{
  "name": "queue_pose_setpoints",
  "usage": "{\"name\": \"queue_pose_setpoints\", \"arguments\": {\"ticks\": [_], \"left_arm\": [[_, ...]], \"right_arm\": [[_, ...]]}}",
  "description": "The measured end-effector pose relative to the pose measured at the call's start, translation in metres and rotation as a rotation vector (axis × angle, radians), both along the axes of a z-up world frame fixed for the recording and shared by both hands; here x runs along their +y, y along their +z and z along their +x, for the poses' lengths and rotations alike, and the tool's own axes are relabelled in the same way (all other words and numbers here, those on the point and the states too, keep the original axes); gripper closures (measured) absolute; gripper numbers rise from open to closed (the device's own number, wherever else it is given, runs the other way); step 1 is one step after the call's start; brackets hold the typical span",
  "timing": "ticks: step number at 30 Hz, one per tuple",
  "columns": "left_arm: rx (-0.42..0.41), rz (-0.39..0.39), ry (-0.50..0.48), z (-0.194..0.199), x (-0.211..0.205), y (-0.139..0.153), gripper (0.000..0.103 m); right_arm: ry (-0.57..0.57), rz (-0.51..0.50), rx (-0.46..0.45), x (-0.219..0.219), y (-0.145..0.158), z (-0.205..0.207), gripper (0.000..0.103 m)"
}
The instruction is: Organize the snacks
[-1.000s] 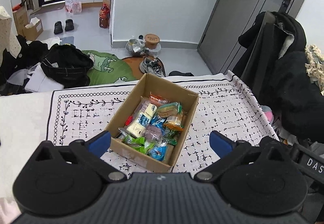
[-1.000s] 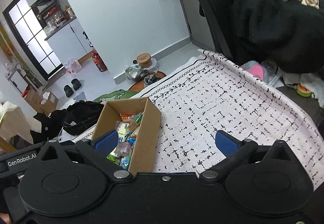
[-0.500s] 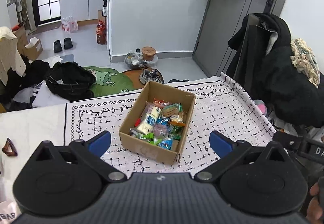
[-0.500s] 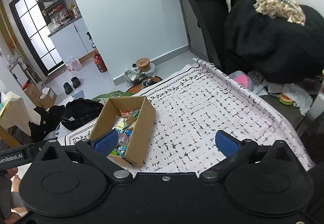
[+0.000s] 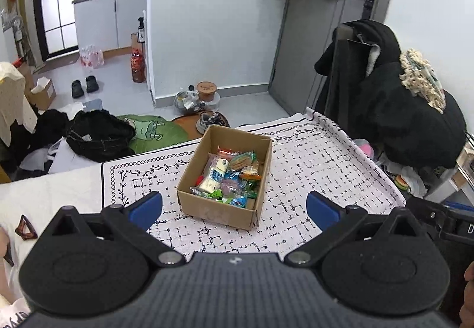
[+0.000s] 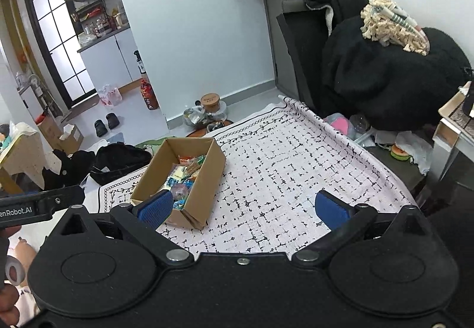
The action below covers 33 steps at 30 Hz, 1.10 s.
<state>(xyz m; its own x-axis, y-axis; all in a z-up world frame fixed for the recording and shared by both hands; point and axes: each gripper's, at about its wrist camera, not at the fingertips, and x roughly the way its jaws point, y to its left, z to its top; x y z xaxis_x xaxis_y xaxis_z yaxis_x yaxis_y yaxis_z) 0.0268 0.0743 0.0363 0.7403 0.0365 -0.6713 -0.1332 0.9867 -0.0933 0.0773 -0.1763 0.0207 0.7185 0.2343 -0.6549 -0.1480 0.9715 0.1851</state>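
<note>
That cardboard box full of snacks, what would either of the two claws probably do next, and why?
Probably lower the left gripper toward the cardboard box. Both it and the right gripper are open, hold nothing and hang above the patterned cloth, while the wrapped snacks lie jumbled in the box, which sits almost centred between the left fingers.

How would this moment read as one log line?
left gripper: open | right gripper: open | brown cardboard box: holds wrapped snacks
</note>
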Motion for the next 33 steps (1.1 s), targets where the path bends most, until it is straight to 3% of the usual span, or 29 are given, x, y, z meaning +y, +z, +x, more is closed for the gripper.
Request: {"name": "queue_pose_setpoints", "arguments": {"ticks": [12,33], "left_arm": [[-0.048,0.052,-0.020,-0.037,-0.010,0.014,0.000],[-0.070,0.052,-0.021,-0.047,-0.008,0.016,0.000]], "right_arm": [[0.016,-0.015,-0.015,-0.001,0.000,-0.023,0.000],[0.045,-0.020,-0.035,0.005,0.006,-0.030,0.000]]}}
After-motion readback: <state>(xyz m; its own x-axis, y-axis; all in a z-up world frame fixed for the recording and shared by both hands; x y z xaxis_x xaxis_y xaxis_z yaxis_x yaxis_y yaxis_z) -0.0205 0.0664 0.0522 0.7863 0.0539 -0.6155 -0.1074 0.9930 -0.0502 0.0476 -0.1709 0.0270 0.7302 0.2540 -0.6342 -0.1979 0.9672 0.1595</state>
